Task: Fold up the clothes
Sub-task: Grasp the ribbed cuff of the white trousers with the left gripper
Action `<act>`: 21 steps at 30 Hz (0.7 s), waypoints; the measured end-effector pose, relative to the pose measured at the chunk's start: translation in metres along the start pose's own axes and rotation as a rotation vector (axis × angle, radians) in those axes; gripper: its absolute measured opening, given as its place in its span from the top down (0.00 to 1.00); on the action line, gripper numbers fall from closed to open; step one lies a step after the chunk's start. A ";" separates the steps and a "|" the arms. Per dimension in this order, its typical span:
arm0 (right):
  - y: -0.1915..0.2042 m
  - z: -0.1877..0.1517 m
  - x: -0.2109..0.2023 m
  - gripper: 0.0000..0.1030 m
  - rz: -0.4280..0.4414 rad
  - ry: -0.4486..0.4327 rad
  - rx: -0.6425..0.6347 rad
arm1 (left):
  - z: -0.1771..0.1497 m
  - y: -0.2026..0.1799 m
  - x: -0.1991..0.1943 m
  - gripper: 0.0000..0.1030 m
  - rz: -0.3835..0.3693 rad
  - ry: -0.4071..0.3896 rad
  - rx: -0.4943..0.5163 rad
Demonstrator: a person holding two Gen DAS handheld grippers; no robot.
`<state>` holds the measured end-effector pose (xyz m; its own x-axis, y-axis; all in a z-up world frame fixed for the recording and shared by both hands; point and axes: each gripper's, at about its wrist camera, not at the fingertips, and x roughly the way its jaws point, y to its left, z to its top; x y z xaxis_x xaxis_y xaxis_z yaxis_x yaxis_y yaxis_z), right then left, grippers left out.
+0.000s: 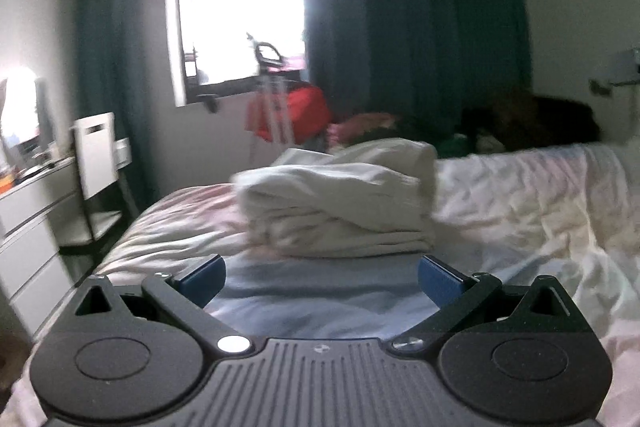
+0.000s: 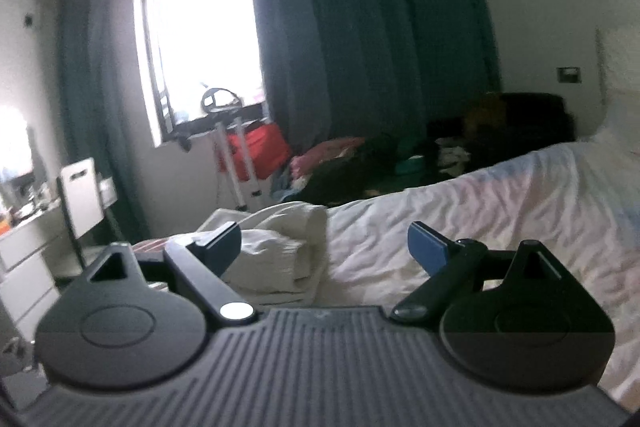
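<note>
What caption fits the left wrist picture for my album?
Open left hand-held gripper faces a folded white pile on the bed.

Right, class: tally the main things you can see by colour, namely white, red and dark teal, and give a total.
White: 3, the folded stack of clothes, the chair, the drawer unit
Red: 1, the red bag under the window
Dark teal: 2, the left curtain, the right curtain
Total: 6
</note>
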<state>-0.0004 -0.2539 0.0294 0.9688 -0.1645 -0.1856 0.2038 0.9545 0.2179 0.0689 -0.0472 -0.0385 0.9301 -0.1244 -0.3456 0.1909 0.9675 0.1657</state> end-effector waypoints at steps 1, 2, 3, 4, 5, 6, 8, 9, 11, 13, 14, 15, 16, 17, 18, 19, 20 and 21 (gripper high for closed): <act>-0.006 -0.008 0.004 0.11 -0.022 -0.005 -0.001 | 0.002 -0.012 0.015 0.00 -0.009 -0.001 0.025; -0.011 -0.016 0.011 0.11 -0.046 -0.002 -0.012 | 0.003 -0.023 0.030 0.00 -0.007 -0.004 0.049; -0.016 -0.024 0.018 0.11 -0.070 0.002 -0.022 | 0.005 -0.035 0.048 0.00 0.000 -0.005 0.074; -0.021 -0.031 0.026 0.11 -0.093 0.008 -0.027 | 0.007 -0.047 0.067 0.00 0.009 -0.007 0.101; -0.027 -0.037 0.034 0.11 -0.112 0.019 -0.021 | 0.009 -0.057 0.086 0.00 0.027 -0.007 0.130; -0.032 -0.041 0.043 0.11 -0.126 0.033 -0.008 | 0.011 -0.068 0.104 0.00 0.044 -0.008 0.160; -0.045 -0.047 0.062 0.11 -0.155 0.061 0.041 | 0.017 -0.089 0.143 0.00 0.079 -0.014 0.223; -0.051 -0.050 0.071 0.11 -0.170 0.072 0.069 | 0.020 -0.099 0.161 0.00 0.090 -0.022 0.255; -0.060 -0.056 0.086 0.11 -0.200 0.082 0.108 | 0.027 -0.114 0.192 0.00 0.105 -0.027 0.295; -0.069 -0.062 0.100 0.11 -0.224 0.096 0.135 | 0.035 -0.126 0.224 0.00 0.113 -0.016 0.322; -0.072 -0.065 0.106 0.11 -0.232 0.102 0.147 | 0.037 -0.132 0.240 0.00 0.127 -0.010 0.338; -0.075 -0.068 0.113 0.11 -0.237 0.107 0.156 | 0.040 -0.137 0.255 0.01 0.142 -0.003 0.355; -0.076 -0.071 0.119 0.11 -0.242 0.114 0.162 | 0.041 -0.142 0.271 0.01 0.160 0.007 0.376; -0.077 -0.073 0.125 0.11 -0.246 0.121 0.162 | 0.041 -0.146 0.286 0.01 0.176 0.017 0.395; -0.077 -0.076 0.130 0.11 -0.247 0.127 0.163 | 0.041 -0.148 0.296 0.02 0.186 0.023 0.409; -0.077 -0.079 0.135 0.11 -0.247 0.133 0.164 | 0.041 -0.149 0.307 0.02 0.198 0.030 0.422; -0.077 -0.081 0.141 0.11 -0.247 0.140 0.163 | 0.042 -0.150 0.316 0.04 0.211 0.042 0.431; -0.077 -0.084 0.146 0.11 -0.245 0.148 0.160 | 0.044 -0.150 0.324 0.10 0.215 0.058 0.437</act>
<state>0.1136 -0.3305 -0.0946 0.8598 -0.3351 -0.3853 0.4590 0.8378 0.2956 0.3552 -0.2422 -0.1346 0.9463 0.0928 -0.3098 0.1215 0.7858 0.6065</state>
